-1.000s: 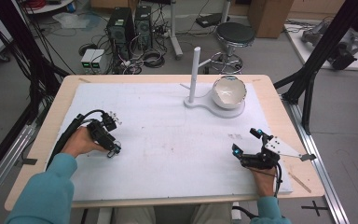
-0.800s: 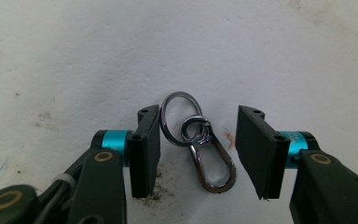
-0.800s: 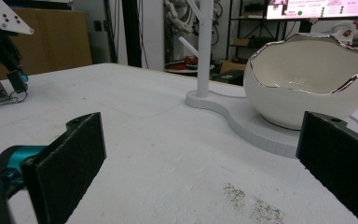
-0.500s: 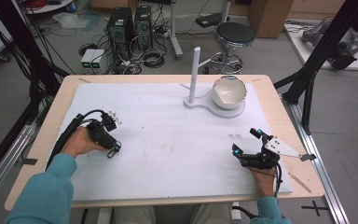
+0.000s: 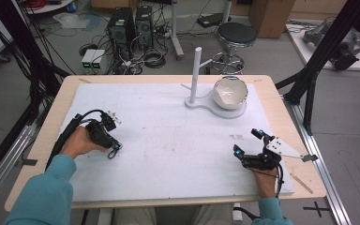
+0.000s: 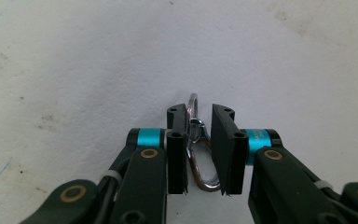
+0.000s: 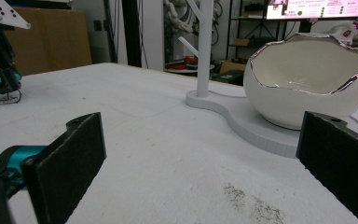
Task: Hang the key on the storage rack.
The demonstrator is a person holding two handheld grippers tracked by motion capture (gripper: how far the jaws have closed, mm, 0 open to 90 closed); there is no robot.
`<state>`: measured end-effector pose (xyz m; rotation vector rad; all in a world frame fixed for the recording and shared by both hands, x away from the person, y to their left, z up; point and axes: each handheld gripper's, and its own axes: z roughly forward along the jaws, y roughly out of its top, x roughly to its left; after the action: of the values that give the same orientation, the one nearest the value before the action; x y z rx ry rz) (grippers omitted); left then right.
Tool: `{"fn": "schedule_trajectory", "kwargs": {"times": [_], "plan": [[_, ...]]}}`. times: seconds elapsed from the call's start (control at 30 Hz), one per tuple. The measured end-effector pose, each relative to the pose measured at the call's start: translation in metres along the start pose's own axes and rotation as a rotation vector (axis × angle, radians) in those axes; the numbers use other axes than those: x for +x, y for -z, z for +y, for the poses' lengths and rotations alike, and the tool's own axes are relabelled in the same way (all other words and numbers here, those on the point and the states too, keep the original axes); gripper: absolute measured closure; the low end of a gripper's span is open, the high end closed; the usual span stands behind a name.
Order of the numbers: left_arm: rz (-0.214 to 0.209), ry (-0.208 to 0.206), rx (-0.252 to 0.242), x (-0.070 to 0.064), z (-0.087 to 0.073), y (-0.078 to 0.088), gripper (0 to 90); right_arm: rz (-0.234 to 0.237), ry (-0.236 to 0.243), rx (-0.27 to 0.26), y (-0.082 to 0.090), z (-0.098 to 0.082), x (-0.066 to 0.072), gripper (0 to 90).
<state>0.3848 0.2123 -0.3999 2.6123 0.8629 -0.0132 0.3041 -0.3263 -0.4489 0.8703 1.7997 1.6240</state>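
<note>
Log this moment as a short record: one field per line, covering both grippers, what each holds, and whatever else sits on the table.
left gripper: low over the white mat, jaws closed around a small metal clasp
right gripper: jaws wide apart, holding nothing
mat: white, covers most of the table
stand: white upright post with side pegs, on a flat base at the far side
bowl: white, eggshell-shaped with a jagged rim, sitting on the stand's base
</note>
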Motion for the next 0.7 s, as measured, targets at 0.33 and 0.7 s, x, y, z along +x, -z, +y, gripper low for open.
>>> {"fn": "schedule_trajectory", "kwargs": {"times": [0.33,0.7], "plan": [[0.001,0.003,0.003,-0.0011,0.0002,-0.0002,82.4,0.000,0.000,-0.001,-0.0001,-0.0001,0.0000,0.5],[0.000,-0.004,0.012,-0.0017,0.0006,-0.0011,87.1,0.000,0.000,-0.002,-0.0001,-0.0001,0.0000,0.5]]}}
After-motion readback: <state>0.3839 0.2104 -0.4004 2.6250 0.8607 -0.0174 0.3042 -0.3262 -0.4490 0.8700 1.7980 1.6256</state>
